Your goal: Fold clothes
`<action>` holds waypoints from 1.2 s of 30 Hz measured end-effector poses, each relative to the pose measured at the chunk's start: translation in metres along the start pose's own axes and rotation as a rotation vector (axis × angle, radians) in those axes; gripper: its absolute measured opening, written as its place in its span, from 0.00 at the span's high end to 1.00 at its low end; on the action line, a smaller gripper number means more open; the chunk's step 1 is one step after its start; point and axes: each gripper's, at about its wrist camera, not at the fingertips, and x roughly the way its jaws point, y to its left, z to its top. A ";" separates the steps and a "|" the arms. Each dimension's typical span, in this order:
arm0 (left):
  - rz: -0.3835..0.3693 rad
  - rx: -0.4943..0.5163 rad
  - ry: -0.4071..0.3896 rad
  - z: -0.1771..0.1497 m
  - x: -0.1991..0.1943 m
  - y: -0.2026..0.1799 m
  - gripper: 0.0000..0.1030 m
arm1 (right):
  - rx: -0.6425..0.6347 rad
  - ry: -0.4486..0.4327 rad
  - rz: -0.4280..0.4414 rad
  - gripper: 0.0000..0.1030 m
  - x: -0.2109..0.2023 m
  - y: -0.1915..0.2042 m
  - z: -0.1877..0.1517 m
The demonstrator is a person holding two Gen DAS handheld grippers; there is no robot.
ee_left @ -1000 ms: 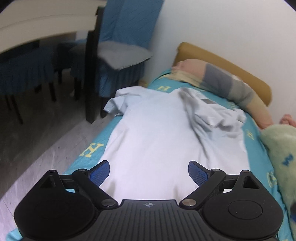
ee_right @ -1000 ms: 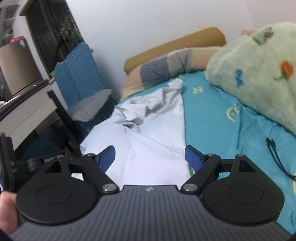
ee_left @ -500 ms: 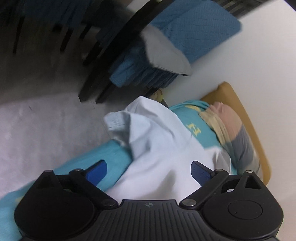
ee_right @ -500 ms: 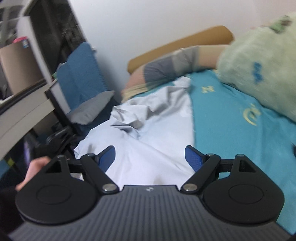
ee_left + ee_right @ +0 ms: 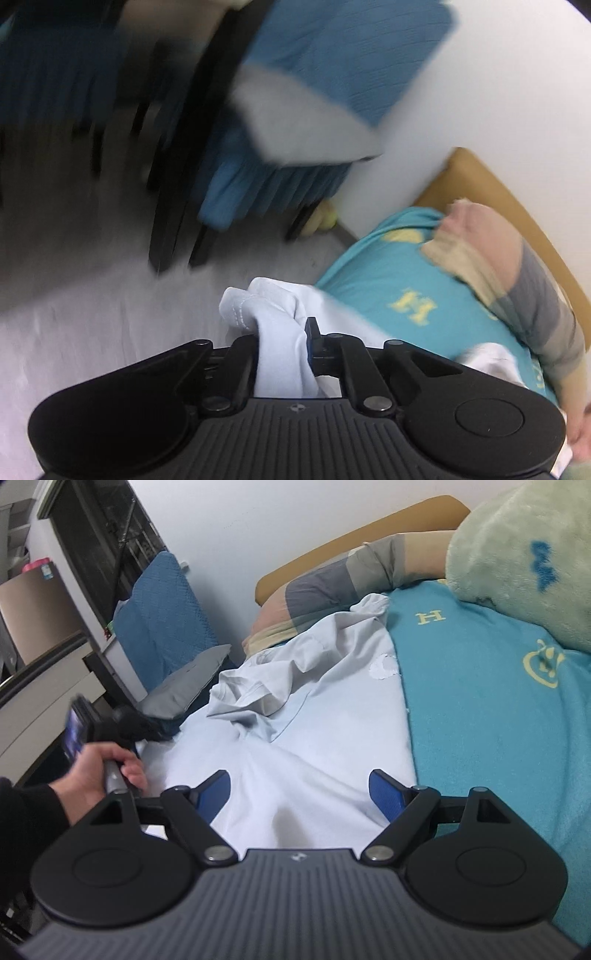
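Teal bedsheet (image 5: 498, 709) with yellow letter prints covers the bed that fills both views, backed by a plain white wall (image 5: 280, 520) and a mustard-yellow headboard (image 5: 354, 531). Spread along that sheet lies the pale blue cotton shirt (image 5: 306, 746), its body fairly flat near the cameras and its upper part crumpled into folds toward the headboard, with one sleeve end reaching the long striped bolster pillow (image 5: 332, 579) in grey, beige and pink that lies against the headboard. Beside the shirt, on the sheet's far right in the right wrist view, sits a fluffy pale green blanket (image 5: 517, 557) with blue marks.

At the sheet's left edge, the black left gripper (image 5: 282, 339) is clamped on a bunched corner of the shirt (image 5: 273, 332); the stitched hem pokes out beyond its fingers, over the grey floor (image 5: 74, 314). The left wrist view is blurred. A chair with a blue cover and grey cushion (image 5: 295, 122) stands on that floor, beyond the bed's edge. The person's left hand (image 5: 99, 771), in a black sleeve, grips the handle of that tool.

The black right gripper (image 5: 301, 794) hovers over the shirt's flat lower part, its blue-padded fingers (image 5: 384, 797) spread wide with nothing between them.
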 end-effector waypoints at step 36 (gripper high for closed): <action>-0.130 0.486 0.144 -0.146 -0.207 -0.171 0.34 | 0.284 -0.094 -0.180 0.18 -0.056 -0.099 0.054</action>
